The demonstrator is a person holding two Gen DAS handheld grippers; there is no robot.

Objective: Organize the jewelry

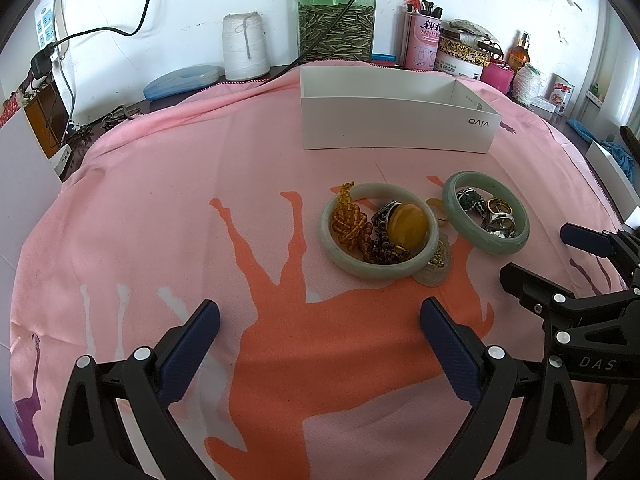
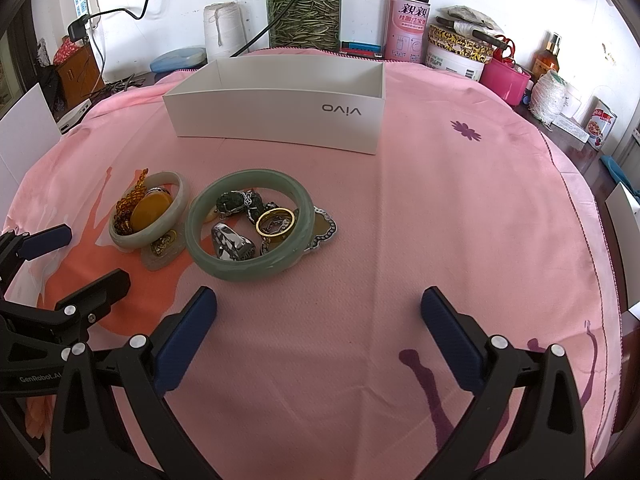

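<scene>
On the pink cloth [image 2: 440, 200], two jade bangles [image 2: 250, 224] heaped with rings and beads were seen lying just before the white box [image 2: 276, 120]. Both the left gripper [image 1: 320, 344] and right gripper [image 2: 320, 332] were held spread wide, gripping nothing, apart from the jewelry.

Bare pink cloth [image 2: 440, 208] right of the bangles [image 2: 250, 224], open to the box [image 2: 276, 108]. Jars [image 2: 304, 4] and tins [image 2: 456, 54] crowd the desk's far edge behind it.
</scene>
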